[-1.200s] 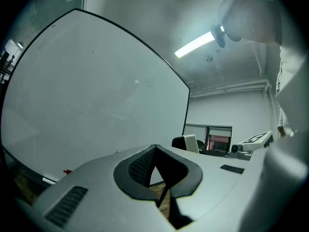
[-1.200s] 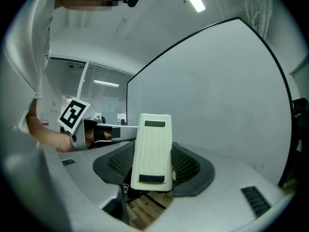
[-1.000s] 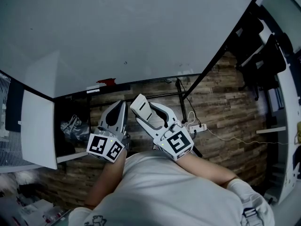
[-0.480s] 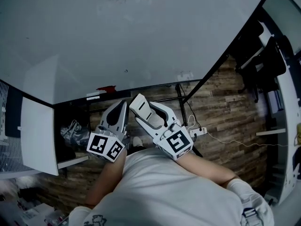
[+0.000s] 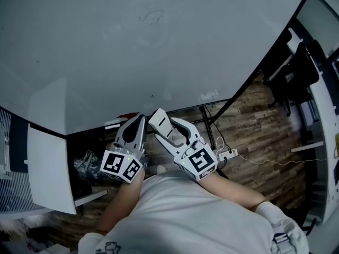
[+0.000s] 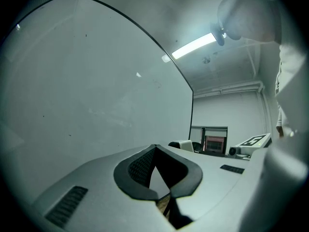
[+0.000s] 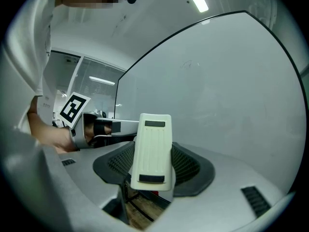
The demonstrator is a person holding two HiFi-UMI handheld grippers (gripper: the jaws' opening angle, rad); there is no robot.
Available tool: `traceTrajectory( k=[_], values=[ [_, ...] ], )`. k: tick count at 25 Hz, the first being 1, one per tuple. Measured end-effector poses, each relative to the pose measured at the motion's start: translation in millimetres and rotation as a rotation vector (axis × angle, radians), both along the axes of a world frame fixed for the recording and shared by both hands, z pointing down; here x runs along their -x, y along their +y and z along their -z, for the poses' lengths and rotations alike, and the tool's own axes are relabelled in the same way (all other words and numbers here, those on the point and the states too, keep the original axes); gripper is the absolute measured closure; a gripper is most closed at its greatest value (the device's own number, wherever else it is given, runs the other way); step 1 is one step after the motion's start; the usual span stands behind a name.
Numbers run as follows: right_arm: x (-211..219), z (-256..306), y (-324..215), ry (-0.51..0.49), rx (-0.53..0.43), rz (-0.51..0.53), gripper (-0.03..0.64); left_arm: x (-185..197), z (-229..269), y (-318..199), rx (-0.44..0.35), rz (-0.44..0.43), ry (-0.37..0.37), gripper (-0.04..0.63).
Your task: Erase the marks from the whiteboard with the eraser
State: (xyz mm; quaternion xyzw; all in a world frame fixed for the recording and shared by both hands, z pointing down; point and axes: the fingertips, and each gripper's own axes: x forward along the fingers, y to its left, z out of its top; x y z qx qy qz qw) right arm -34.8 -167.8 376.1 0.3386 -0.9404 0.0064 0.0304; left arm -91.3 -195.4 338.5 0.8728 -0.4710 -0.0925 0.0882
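place: likely office | cues: whiteboard (image 5: 159, 46), ceiling strip light (image 6: 193, 46)

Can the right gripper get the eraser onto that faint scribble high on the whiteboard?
Probably yes. The right gripper is shut on the eraser, and nothing stands between it and the scribble on the whiteboard, though the mark sits well above it.
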Motion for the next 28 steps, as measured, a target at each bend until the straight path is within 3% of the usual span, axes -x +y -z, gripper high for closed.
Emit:
traceTrajectory(
  k=[13,28],
  values=[
    [54,0,-7,-0.006,-0.019,-0.034,0.367,45,-6,-8,0.004,-0.062,-0.001,0.589],
    [69,-4,-40,0.022,-0.019,-0.006,0.367,62,-18,-28,0.034,-0.033,0.025,0.589]
  ],
)
